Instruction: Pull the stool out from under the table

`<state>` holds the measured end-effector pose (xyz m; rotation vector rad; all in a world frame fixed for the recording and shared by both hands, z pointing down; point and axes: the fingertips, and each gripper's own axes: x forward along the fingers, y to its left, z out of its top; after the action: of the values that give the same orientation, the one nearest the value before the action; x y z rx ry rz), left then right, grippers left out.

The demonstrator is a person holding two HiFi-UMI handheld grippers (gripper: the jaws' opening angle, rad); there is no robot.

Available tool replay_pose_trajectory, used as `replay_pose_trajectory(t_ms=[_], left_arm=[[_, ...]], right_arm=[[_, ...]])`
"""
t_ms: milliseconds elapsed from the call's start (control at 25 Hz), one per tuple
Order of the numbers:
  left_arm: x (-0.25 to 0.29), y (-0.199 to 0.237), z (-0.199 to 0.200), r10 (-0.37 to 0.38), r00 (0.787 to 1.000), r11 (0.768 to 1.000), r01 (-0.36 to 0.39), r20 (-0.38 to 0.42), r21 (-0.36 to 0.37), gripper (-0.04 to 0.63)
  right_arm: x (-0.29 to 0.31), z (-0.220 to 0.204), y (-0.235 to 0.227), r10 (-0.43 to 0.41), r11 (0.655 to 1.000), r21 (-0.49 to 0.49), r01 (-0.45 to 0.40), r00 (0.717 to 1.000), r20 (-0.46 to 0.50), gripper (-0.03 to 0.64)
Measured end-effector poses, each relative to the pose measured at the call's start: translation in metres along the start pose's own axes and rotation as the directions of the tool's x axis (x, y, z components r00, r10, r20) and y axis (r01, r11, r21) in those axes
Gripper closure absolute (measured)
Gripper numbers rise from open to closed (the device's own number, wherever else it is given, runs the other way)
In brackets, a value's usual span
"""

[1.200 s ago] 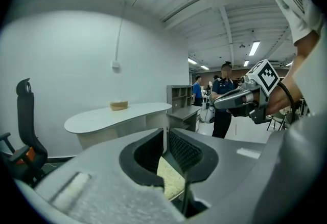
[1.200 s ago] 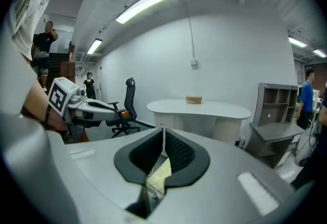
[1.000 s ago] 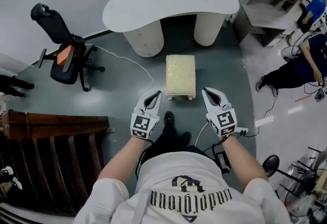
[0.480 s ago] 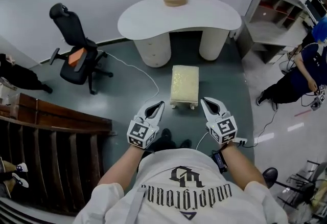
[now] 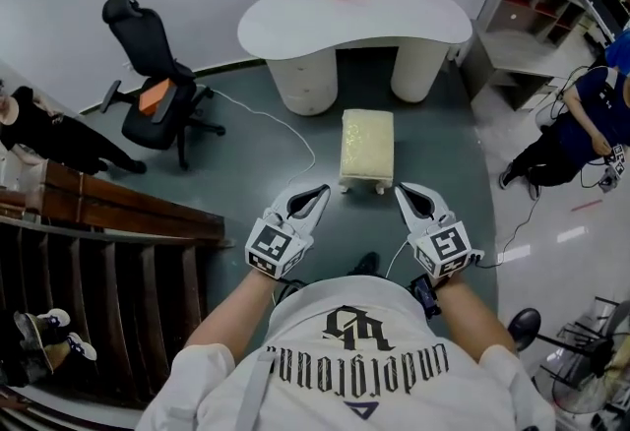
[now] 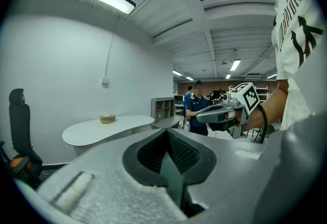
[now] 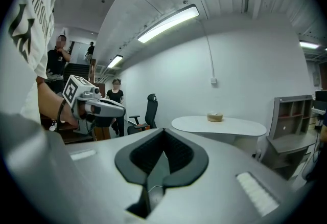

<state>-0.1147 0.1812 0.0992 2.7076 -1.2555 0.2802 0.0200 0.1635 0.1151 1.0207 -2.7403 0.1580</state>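
The head view swings, so the tabletop (image 5: 295, 21), the office chair (image 5: 157, 94) and the stool (image 5: 366, 146) all slide rightward in it. A person in black (image 5: 49, 129) at the floor's left edge comes into view (only legs showed a second ago). The left hand-held gripper (image 5: 321, 190) and right hand-held gripper (image 5: 402, 189) draw back slightly, tips now level with the stool's near end. Only one shoe (image 5: 368, 264) shows between them, where two showed before.

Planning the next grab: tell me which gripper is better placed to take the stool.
Right, narrowly. The right gripper has its tip almost at the near corner of the stool; the left gripper sits slightly farther off. Both are shut and empty, so either must open first.
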Motion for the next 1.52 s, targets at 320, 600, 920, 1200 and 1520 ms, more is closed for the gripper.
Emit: replay_pose_trajectory(t_ms=[320,600,920,1200,1520], left_arm=[[-0.076,-0.009,-0.005,-0.029,1.000,1.000,0.029,-0.006,0.007,0.589],[-0.132,-0.032,0.007,-0.033,0.999,0.999,0.033,0.029,-0.002,0.591],[-0.174,-0.053,0.007,-0.049,0.995,0.999,0.051,0.085,-0.017,0.589],[-0.199,-0.074,0.015,-0.069,0.989,0.996,0.075,0.134,-0.038,0.591],[-0.192,-0.072,0.017,-0.095,0.988,0.995,0.099,0.122,-0.031,0.591]], right_arm=[[-0.017,0.022,0.059,-0.021,1.000,-0.009,0.021,1.000,0.015,0.615],[-0.058,0.028,0.109,-0.047,0.999,-0.022,0.048,0.998,0.029,0.615],[-0.085,0.020,0.161,-0.054,0.998,-0.043,0.055,0.998,0.041,0.615],[-0.112,0.014,0.193,-0.067,0.997,-0.039,0.069,0.997,0.034,0.615],[-0.111,0.022,0.193,-0.068,0.996,-0.059,0.070,0.997,0.043,0.615]])
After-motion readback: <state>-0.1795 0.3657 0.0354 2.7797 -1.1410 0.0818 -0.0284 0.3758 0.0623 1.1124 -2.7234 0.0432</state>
